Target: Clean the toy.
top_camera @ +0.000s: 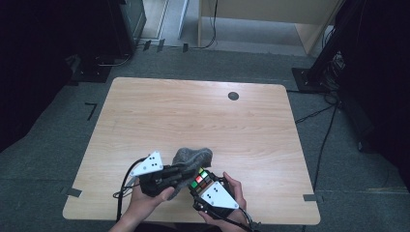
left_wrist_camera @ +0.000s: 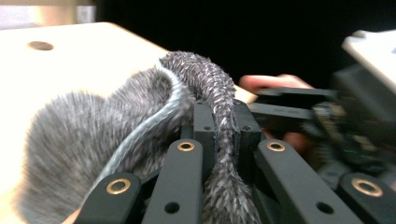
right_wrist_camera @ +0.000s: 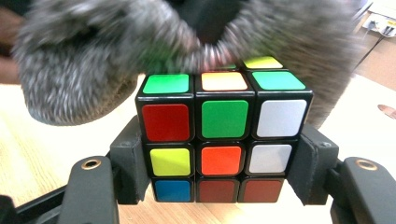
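A scrambled colour cube point(right_wrist_camera: 224, 135) point(top_camera: 202, 180) sits between the jaws of my right gripper point(right_wrist_camera: 224, 172) point(top_camera: 205, 186), which is shut on its two sides near the table's front edge. A grey fuzzy cloth point(left_wrist_camera: 140, 121) point(top_camera: 192, 157) point(right_wrist_camera: 116, 60) is pinched in my left gripper point(left_wrist_camera: 224, 135) point(top_camera: 171, 175), which is shut on a fold of it. The cloth drapes over the far top edge of the cube, touching it. In the left gripper view the right gripper point(left_wrist_camera: 345, 126) and a hand point(left_wrist_camera: 275, 84) show blurred at the right.
The wooden table point(top_camera: 193, 116) has a dark round hole point(top_camera: 233, 95) near its far right. Grey carpet surrounds it, with cables point(top_camera: 319, 145) on the right, dark stands at the sides and a wooden unit point(top_camera: 270, 14) behind.
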Available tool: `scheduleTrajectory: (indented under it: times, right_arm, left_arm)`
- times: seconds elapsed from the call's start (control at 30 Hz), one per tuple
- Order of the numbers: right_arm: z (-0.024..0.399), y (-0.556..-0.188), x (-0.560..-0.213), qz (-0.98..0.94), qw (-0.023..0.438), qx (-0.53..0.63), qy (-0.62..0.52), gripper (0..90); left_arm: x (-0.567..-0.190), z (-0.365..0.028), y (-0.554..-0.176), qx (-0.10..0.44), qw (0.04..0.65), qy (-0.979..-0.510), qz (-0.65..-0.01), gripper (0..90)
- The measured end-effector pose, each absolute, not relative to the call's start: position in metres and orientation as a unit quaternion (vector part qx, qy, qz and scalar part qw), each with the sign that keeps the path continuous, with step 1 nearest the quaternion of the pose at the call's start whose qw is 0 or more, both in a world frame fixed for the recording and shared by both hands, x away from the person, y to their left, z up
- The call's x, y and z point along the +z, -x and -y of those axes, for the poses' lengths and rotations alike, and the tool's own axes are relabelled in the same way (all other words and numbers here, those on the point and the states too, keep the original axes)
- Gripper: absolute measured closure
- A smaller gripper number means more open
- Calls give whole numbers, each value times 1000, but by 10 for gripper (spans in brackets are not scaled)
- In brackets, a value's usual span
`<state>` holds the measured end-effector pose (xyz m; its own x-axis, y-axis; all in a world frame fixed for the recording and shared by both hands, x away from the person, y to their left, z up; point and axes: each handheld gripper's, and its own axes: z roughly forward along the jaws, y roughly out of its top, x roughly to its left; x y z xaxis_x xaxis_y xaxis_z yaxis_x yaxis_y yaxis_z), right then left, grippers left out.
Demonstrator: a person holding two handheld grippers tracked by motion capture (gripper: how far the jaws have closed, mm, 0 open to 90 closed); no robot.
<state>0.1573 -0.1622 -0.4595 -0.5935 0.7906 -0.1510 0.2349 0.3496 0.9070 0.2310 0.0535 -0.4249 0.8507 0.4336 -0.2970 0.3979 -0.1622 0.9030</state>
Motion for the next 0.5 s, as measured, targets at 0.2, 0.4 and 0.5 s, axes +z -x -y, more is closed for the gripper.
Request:
scheduleTrajectory:
  times: [0.2,0.4,0.5]
  right_arm:
    - [161,-157,-459,-760,301,468,-336,343]
    - [165,-158,-457,-753,304,475,-339,343]
    - [170,-158,-456,-745,306,481,-346,343]
  left_arm:
    - [-420,-50,-226,-9,599,-764,-239,843]
    - [-423,-63,-240,14,597,-752,-280,843]
    - [-432,-76,-252,61,572,-754,-317,844]
